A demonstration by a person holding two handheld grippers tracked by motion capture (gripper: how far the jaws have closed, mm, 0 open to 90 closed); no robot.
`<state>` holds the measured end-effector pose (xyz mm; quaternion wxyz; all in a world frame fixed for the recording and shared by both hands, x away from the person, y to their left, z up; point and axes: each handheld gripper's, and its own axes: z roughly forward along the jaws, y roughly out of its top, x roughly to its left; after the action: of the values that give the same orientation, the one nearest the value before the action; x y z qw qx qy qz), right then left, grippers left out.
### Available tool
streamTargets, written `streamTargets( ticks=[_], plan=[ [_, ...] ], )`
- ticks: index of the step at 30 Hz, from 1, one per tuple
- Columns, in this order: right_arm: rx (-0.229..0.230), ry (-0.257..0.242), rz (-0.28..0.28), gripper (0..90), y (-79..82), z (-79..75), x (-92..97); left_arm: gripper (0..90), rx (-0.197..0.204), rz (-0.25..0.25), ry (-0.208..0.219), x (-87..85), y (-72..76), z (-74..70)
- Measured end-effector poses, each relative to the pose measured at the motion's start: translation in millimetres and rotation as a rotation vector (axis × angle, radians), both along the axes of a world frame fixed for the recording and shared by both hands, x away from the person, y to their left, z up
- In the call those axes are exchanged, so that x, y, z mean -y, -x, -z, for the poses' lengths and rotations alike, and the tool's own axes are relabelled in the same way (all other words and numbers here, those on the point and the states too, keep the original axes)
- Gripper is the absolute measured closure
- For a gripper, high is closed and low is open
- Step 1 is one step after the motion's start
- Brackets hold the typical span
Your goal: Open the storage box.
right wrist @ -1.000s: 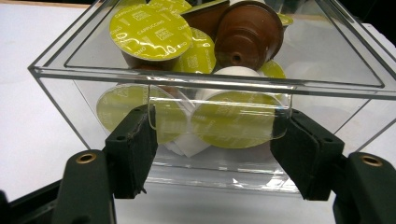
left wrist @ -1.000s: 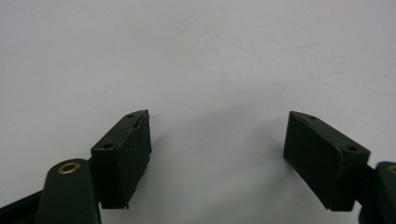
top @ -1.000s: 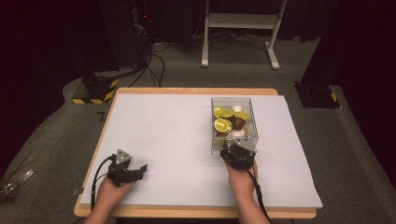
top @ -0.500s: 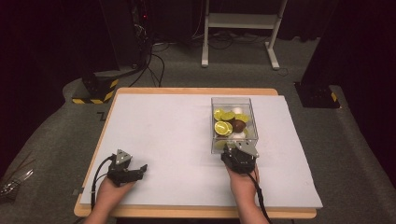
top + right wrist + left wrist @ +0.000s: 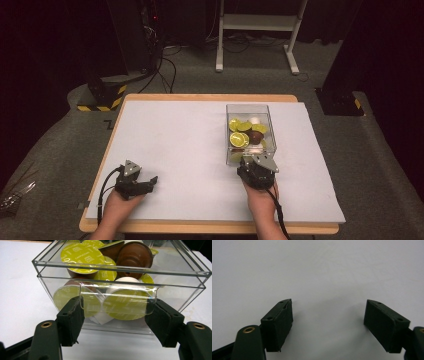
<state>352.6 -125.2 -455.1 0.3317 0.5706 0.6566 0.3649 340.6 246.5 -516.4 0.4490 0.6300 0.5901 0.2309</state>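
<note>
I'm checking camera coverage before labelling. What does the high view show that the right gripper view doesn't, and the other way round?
High view alone: the left tongs resting open on the white table cover, both hands, the floor and a white stand beyond. Right gripper view alone: print on the pods' green lids, a curved tab on the box's near wall, and the right tongs standing at either end of it. Both share the clear box of coffee pods.

Wooden-edged worktop (image 5: 210,98) covered by a pale grey sheet (image 5: 185,145). It stands on grey carpet floor (image 5: 60,150). Beyond it, a white metal frame stand (image 5: 260,22). Black cables (image 5: 165,65) lie on the floor at back left. Black blocks with yellow-black hazard stripes at back left (image 5: 102,97) and back right (image 5: 340,100).
</note>
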Motion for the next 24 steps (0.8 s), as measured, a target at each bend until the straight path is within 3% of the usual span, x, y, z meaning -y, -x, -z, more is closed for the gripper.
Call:
streamTargets(
  ticks=[24],
  plan=[
    [0.01,0.002,0.003,32.3,33.9,1.1,-1.5,23.3,0.003,-0.006,0.012,1.0,-0.3,0.1]
  ],
)
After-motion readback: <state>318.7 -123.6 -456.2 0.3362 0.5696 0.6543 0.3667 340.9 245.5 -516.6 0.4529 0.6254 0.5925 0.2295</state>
